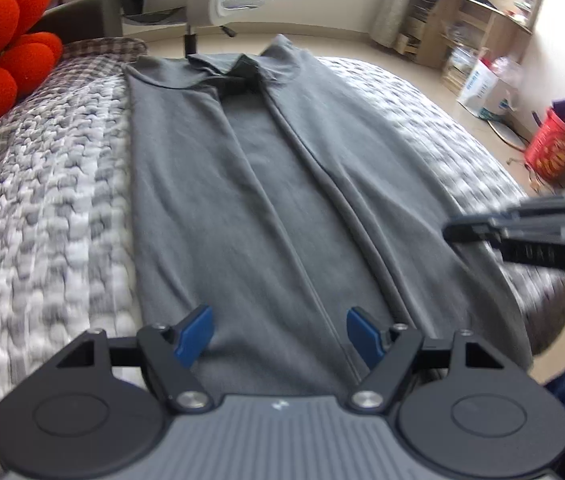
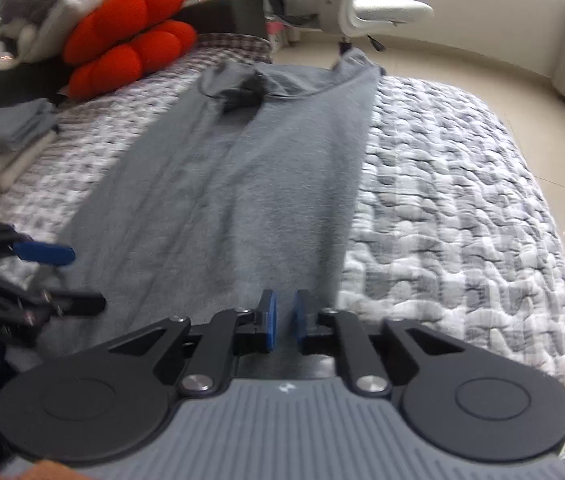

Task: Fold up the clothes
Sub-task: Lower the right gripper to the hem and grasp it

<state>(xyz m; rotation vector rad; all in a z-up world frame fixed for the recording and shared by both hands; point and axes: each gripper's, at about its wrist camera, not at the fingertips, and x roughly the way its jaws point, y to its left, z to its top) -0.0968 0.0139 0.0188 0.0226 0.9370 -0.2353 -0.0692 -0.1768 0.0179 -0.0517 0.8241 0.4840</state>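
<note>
A grey polo shirt (image 1: 266, 184) lies flat on the quilted bed, both sides folded in lengthwise, collar at the far end. It also shows in the right wrist view (image 2: 250, 184). My left gripper (image 1: 280, 334) is open, its blue pads over the shirt's near hem, holding nothing. My right gripper (image 2: 283, 318) hovers over the hem near the shirt's right edge with its blue pads a narrow gap apart and nothing between them. The right gripper also shows at the right in the left wrist view (image 1: 454, 232), and the left gripper at the left in the right wrist view (image 2: 66, 276).
A grey and white quilt (image 2: 462, 208) covers the bed. A red flower cushion (image 2: 130, 36) sits at the far left. A stack of folded clothes (image 2: 10, 140) lies on the left. A white office chair (image 2: 366, 8), shelves (image 1: 478, 20) and a red basket (image 1: 554, 148) stand on the floor beyond.
</note>
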